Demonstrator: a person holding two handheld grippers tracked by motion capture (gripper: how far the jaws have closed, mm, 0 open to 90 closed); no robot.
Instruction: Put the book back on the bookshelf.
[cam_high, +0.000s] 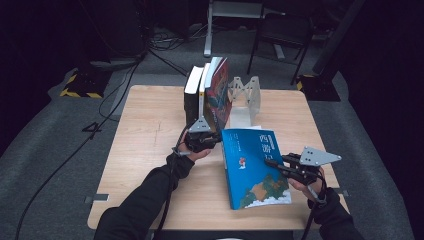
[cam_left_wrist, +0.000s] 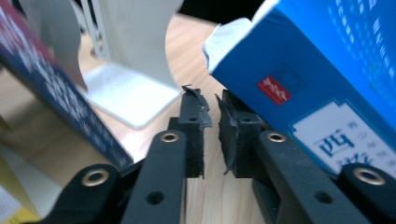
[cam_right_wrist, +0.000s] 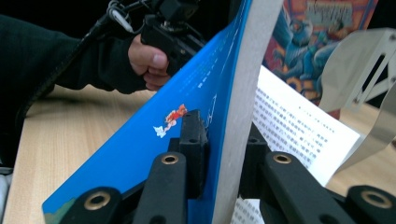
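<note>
A blue paperback (cam_high: 252, 167) is tilted up off the wooden table, its far corner near the upright books. My right gripper (cam_high: 272, 162) is shut on its right edge. In the right gripper view the jaws (cam_right_wrist: 224, 135) pinch the blue cover (cam_right_wrist: 140, 149) and a block of pages, with one printed page (cam_right_wrist: 299, 126) fanned out beyond. My left gripper (cam_high: 204, 136) sits just left of the book's far corner. Its jaws (cam_left_wrist: 211, 105) are shut with only a thin slit and nothing between them. The blue book (cam_left_wrist: 327, 60) lies beside the right jaw.
Several books (cam_high: 207, 95) stand upright at the back of the table (cam_high: 150, 130), the colourful one (cam_right_wrist: 303, 42) leaning on a white metal bookend (cam_high: 245, 97). The bookend's base (cam_left_wrist: 126, 98) lies just ahead of the left jaws. Chairs and cables stand behind the table.
</note>
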